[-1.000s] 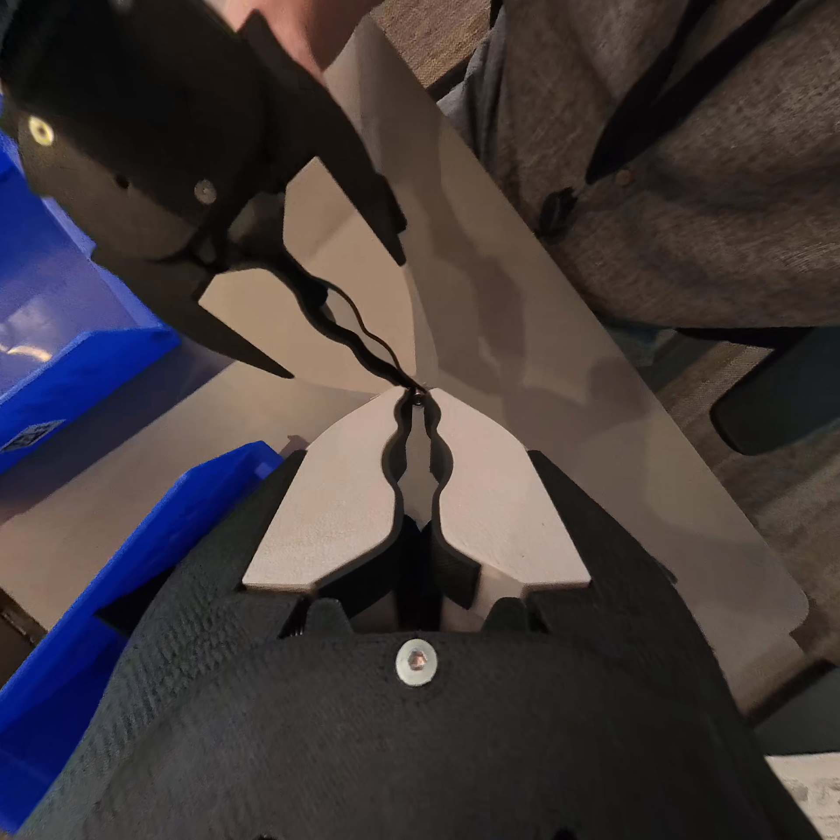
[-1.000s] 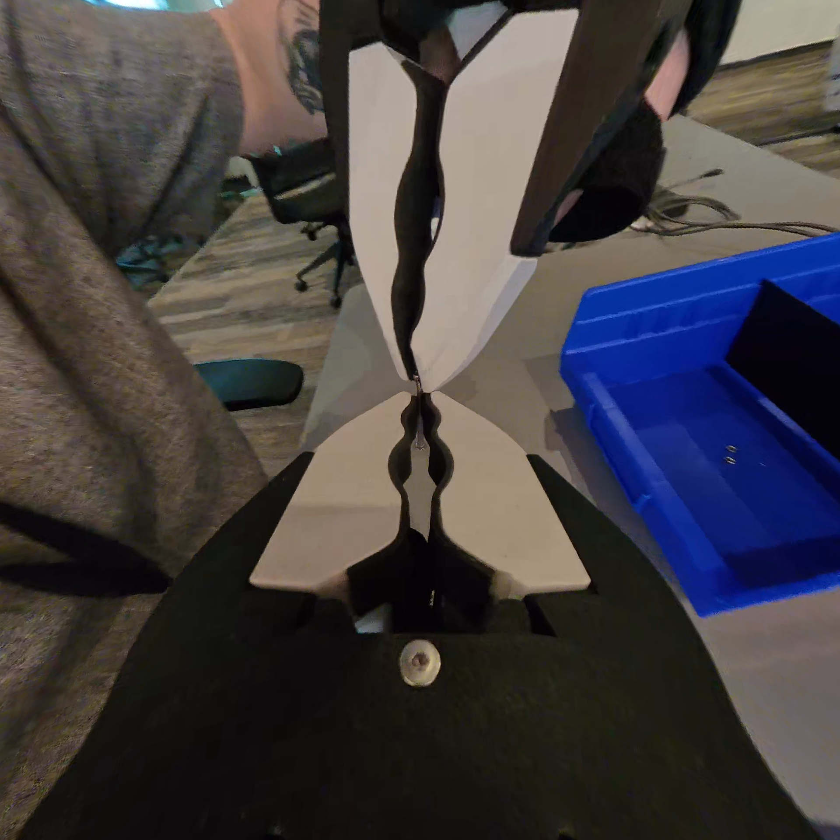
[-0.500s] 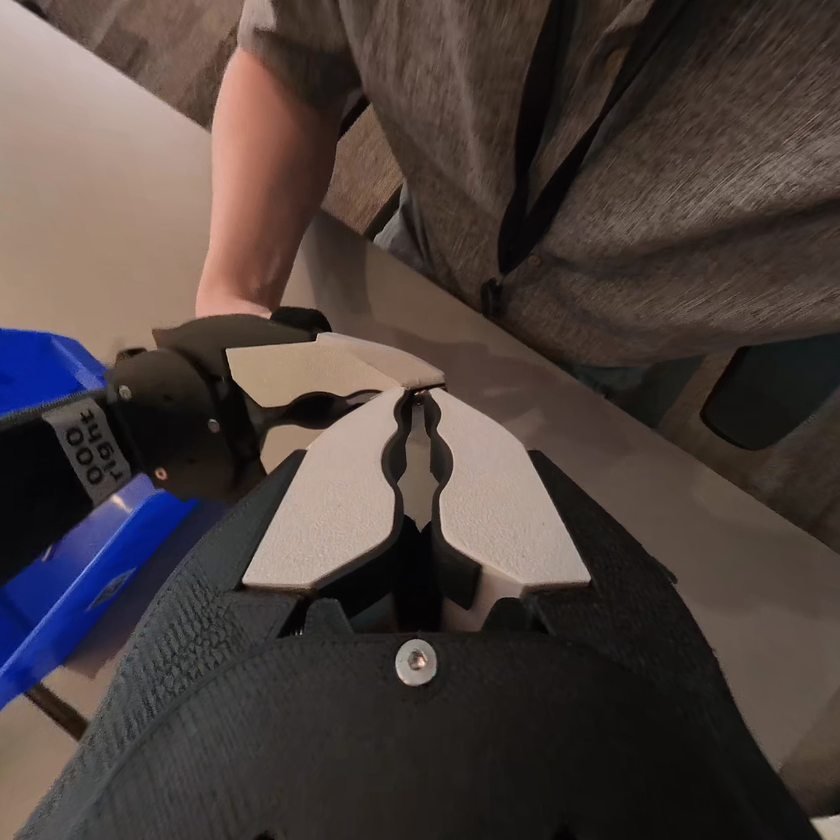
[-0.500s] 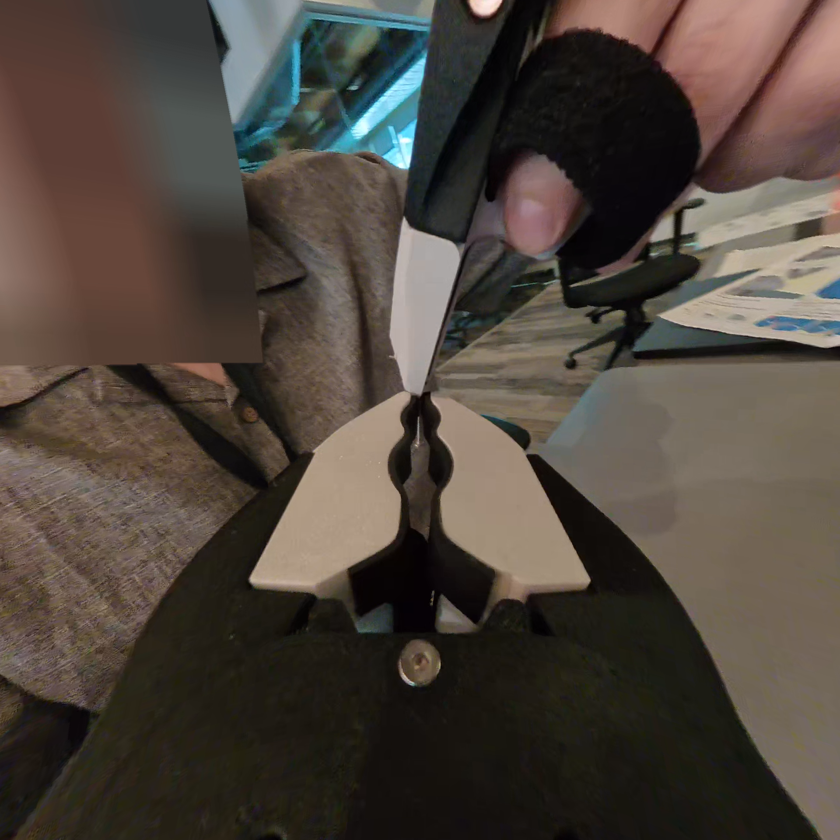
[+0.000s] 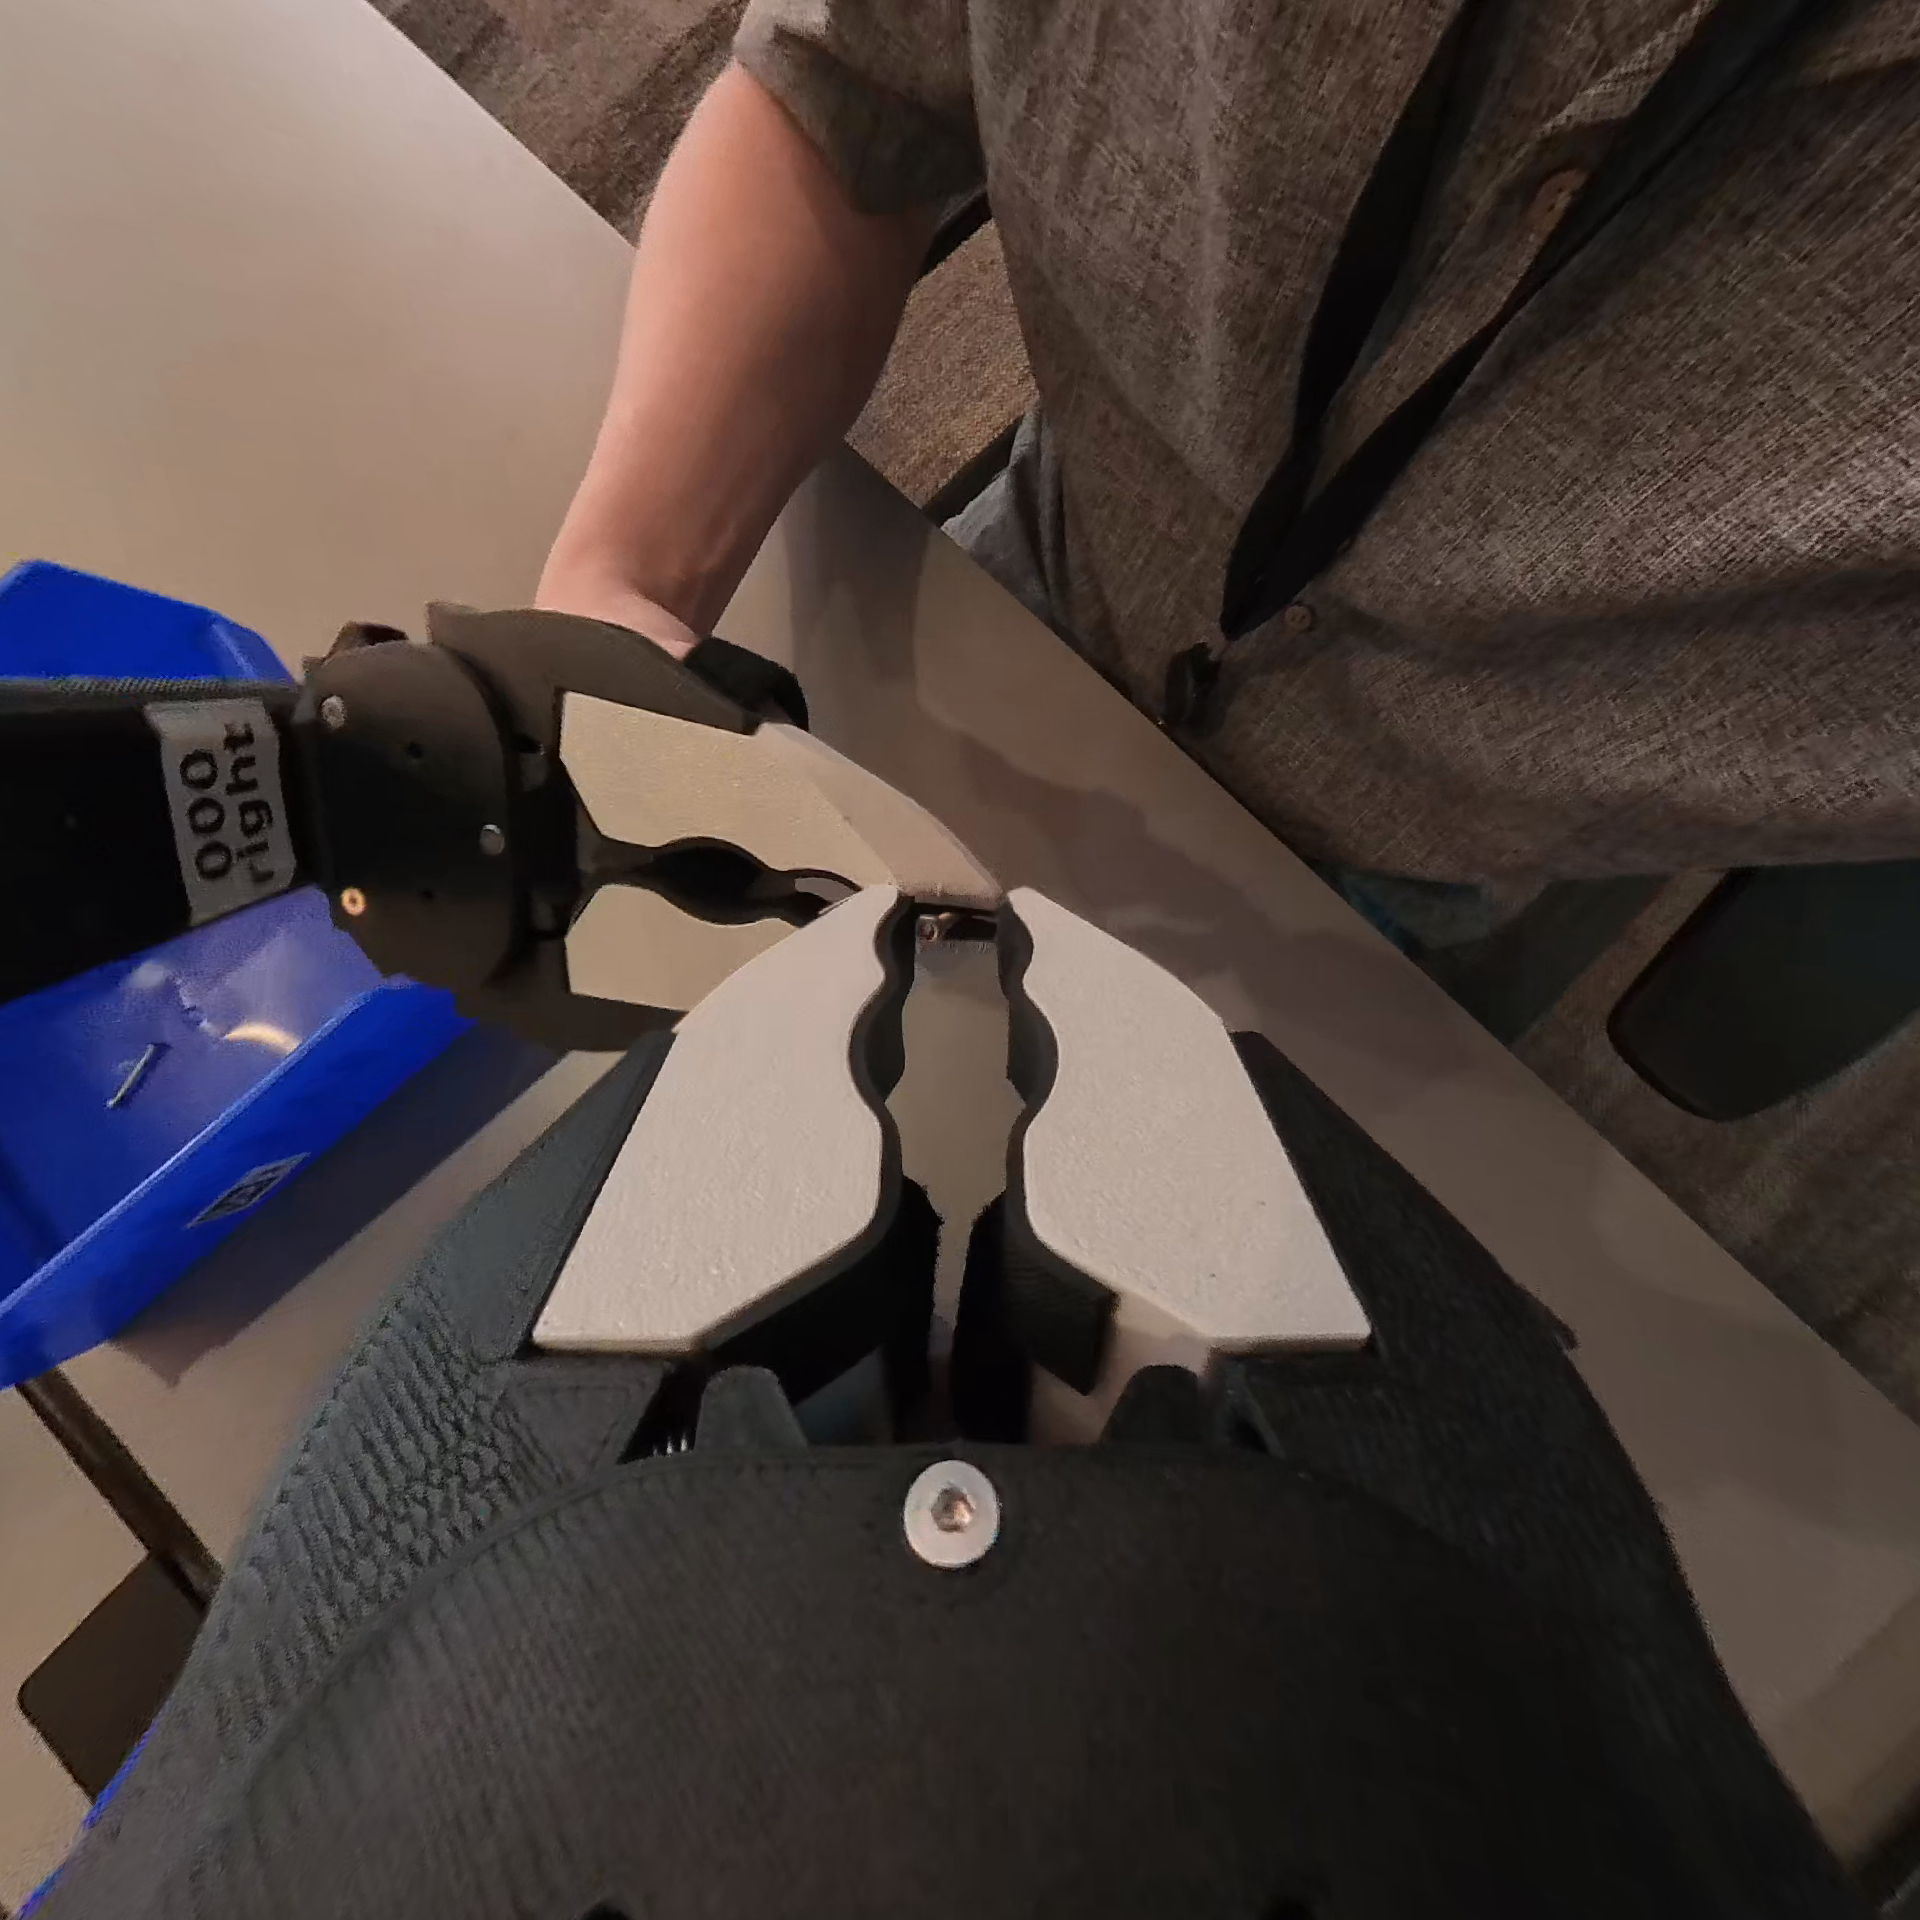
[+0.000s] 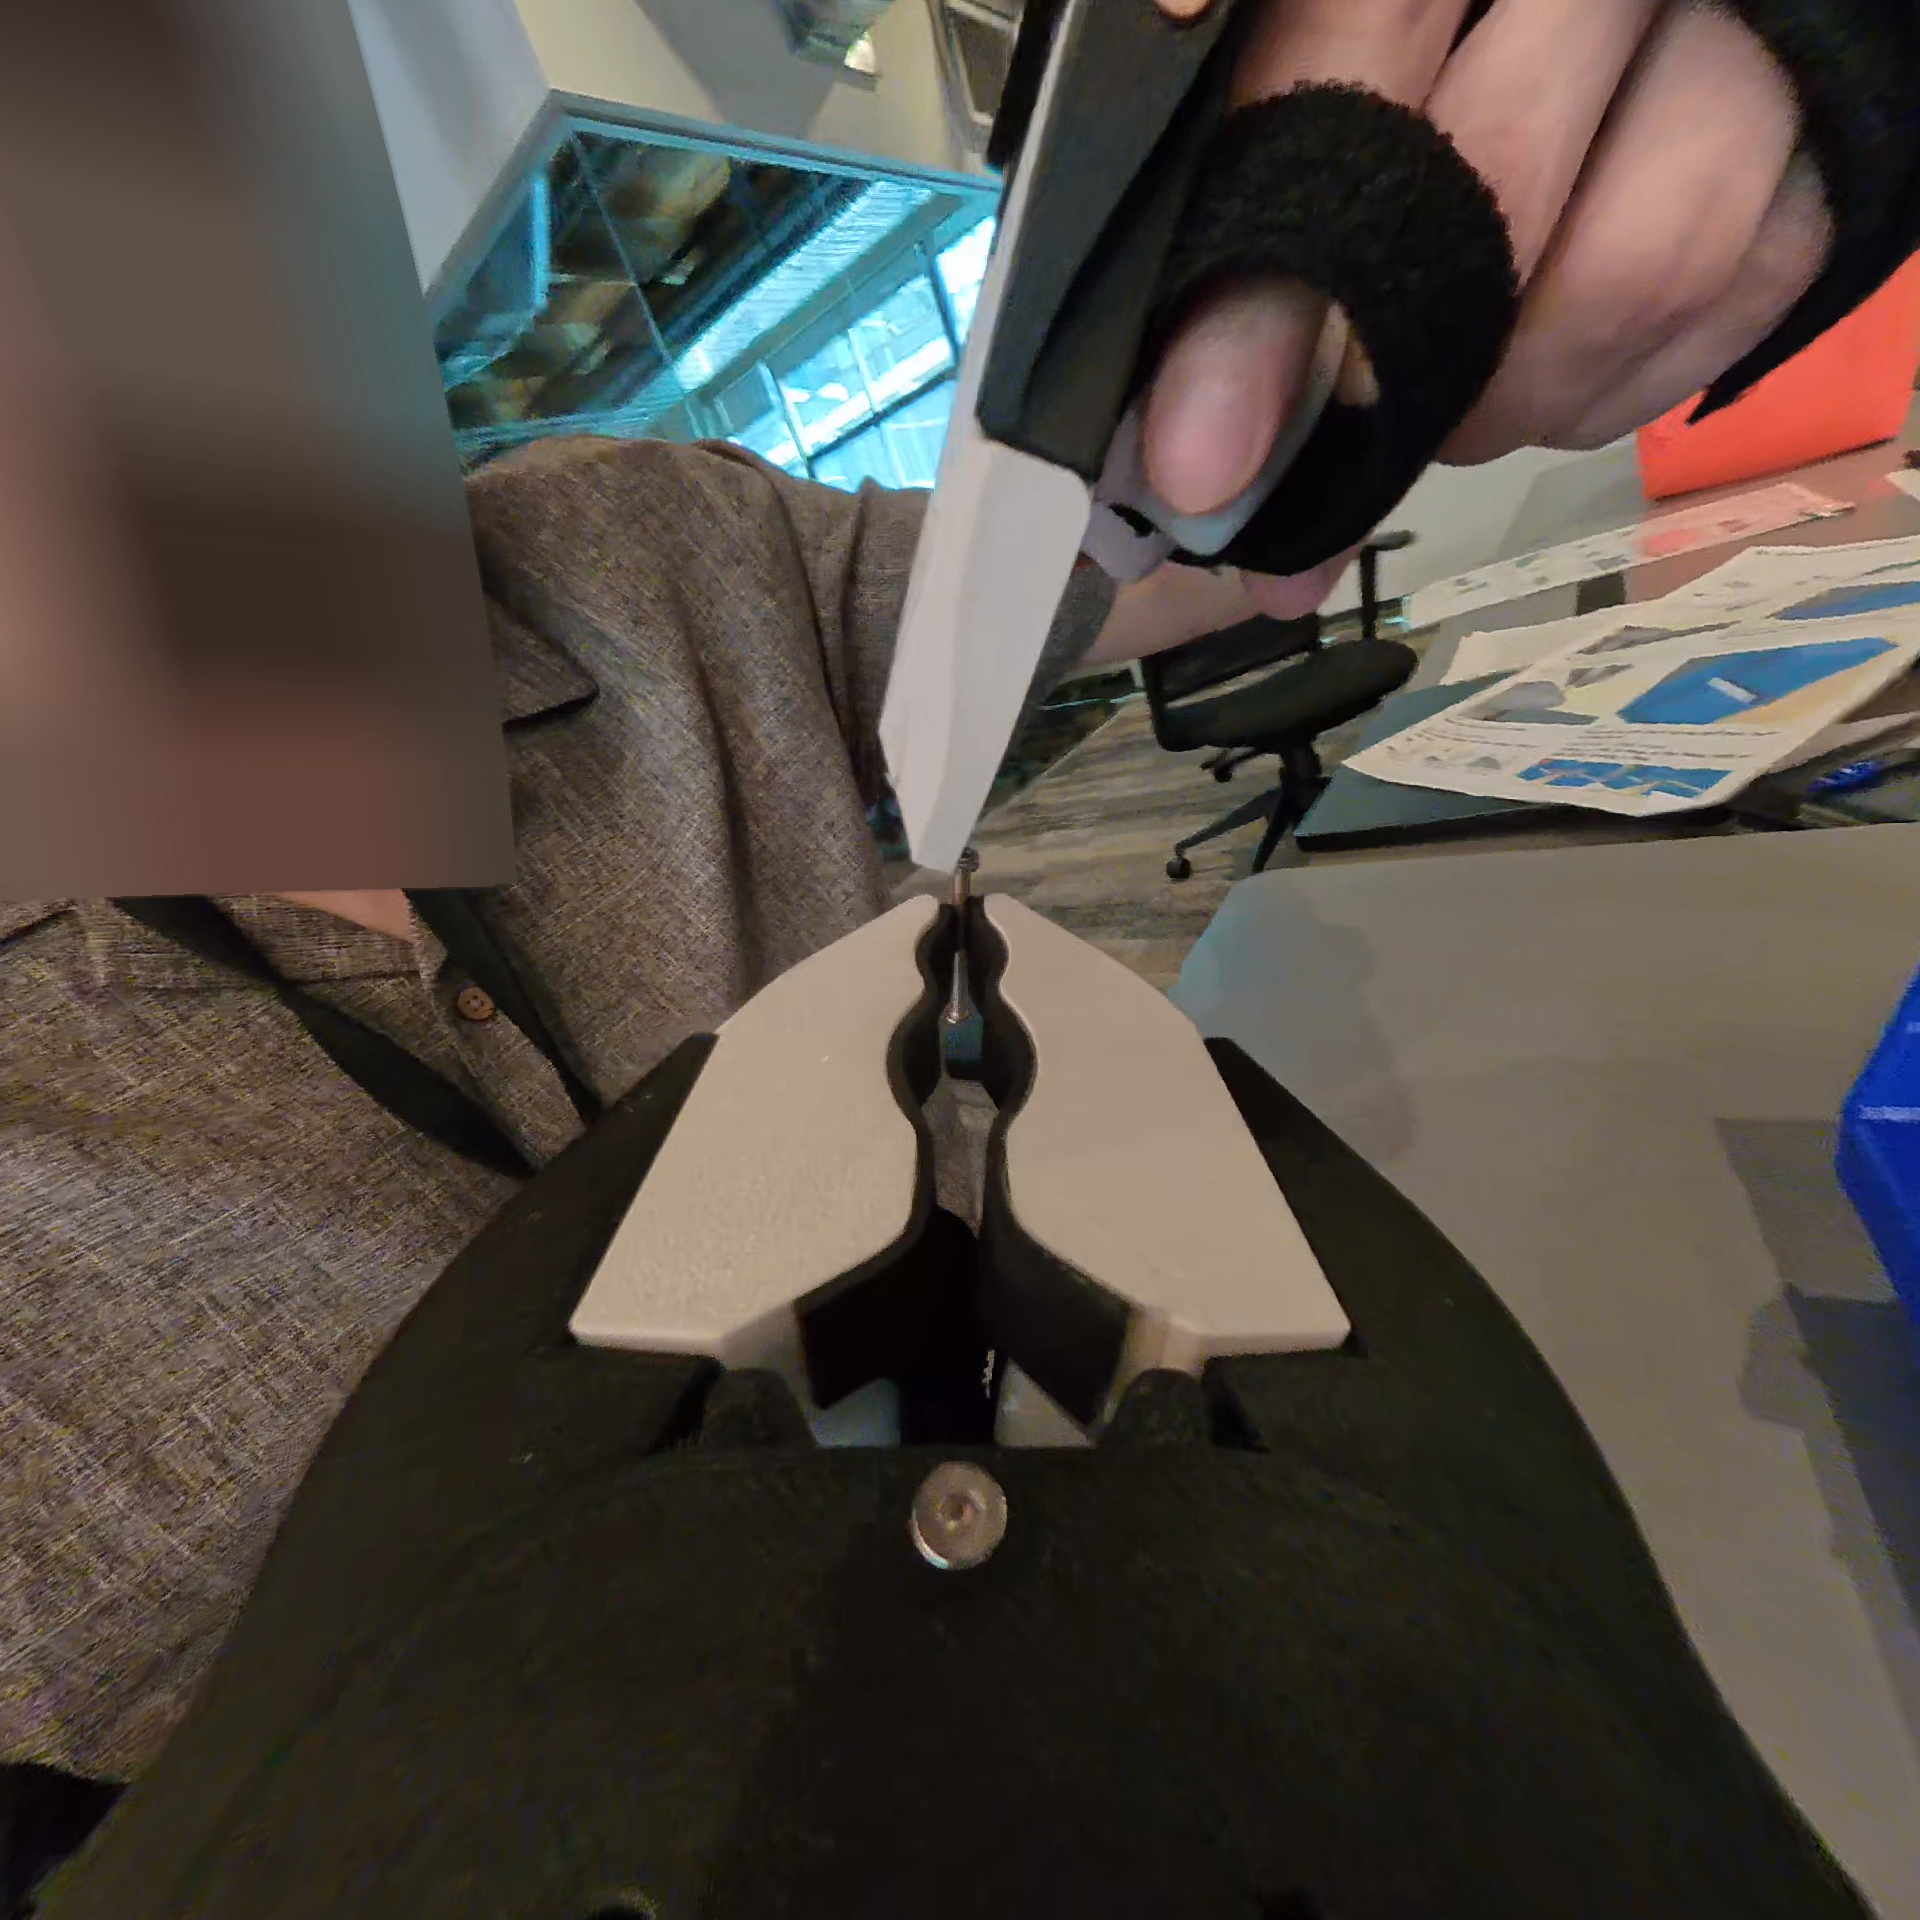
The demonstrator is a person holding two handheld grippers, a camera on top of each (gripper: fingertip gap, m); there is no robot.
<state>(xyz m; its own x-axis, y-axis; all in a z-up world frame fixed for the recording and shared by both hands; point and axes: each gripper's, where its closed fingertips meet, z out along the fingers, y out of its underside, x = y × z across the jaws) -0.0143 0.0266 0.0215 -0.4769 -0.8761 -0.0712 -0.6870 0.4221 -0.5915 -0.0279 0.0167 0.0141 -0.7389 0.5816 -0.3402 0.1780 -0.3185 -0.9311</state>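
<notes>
Right wrist view: right gripper (image 6: pixel 961 906) clamps thin screw (image 6: pixel 960 940) | left wrist view: left gripper (image 5: pixel 951 906) parted, blue bin (image 5: pixel 156 1122)

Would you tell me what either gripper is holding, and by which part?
The right gripper pinches a small screw by its shank, head protruding beyond the tips. The left gripper is open around it, holding nothing.

I see a blue plastic bin (image 5: pixel 156 1122) on the grey tabletop (image 5: pixel 260 343), printed sheets (image 6: pixel 1621 717) on a far desk, a black office chair (image 6: pixel 1278 696) behind.
</notes>
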